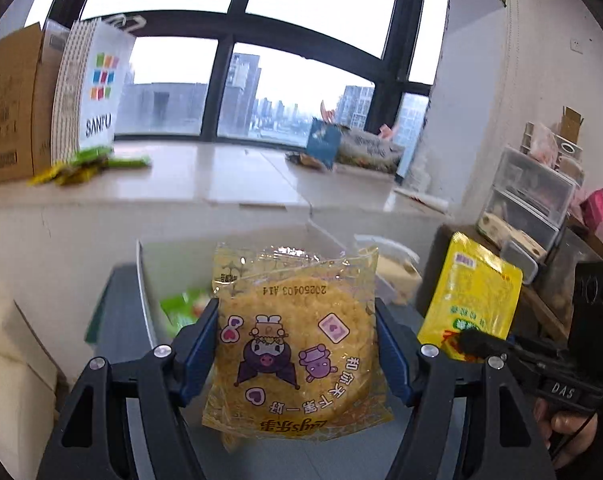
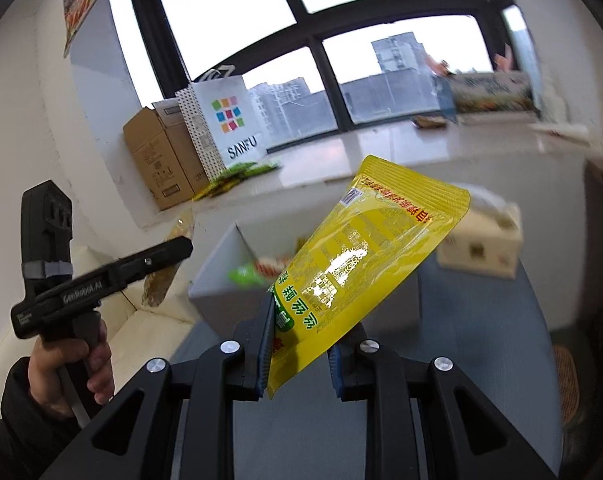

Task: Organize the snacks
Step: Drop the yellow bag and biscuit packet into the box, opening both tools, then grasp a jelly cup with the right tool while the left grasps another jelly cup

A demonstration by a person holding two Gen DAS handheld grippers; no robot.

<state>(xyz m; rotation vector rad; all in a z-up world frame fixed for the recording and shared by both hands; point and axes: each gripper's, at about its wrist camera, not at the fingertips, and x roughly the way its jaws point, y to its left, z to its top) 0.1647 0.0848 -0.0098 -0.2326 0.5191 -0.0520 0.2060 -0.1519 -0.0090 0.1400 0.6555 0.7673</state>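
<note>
My left gripper (image 1: 295, 320) is shut on a clear yellow packet of a round noodle cake (image 1: 293, 344) printed with cartoon figures, held up in the air above the grey table (image 1: 117, 320). Its blue pads press the packet's two sides. My right gripper (image 2: 299, 336) is shut on the lower end of a bright yellow snack pouch (image 2: 365, 264), which tilts up to the right. That pouch (image 1: 471, 300) and the right gripper show at the right in the left wrist view. Behind both stands a white box (image 2: 221, 276) holding green and red snack packs (image 2: 247, 274).
A wide windowsill (image 1: 229, 176) carries cardboard boxes (image 1: 13, 108), a white SANFU paper bag (image 1: 97, 88), green packets (image 1: 89, 164) and more bags at the right. Clear plastic drawers (image 1: 529, 196) stand at the right. A tissue box (image 2: 481, 240) sits on the table. A person's hand (image 2: 73, 372) holds the left gripper.
</note>
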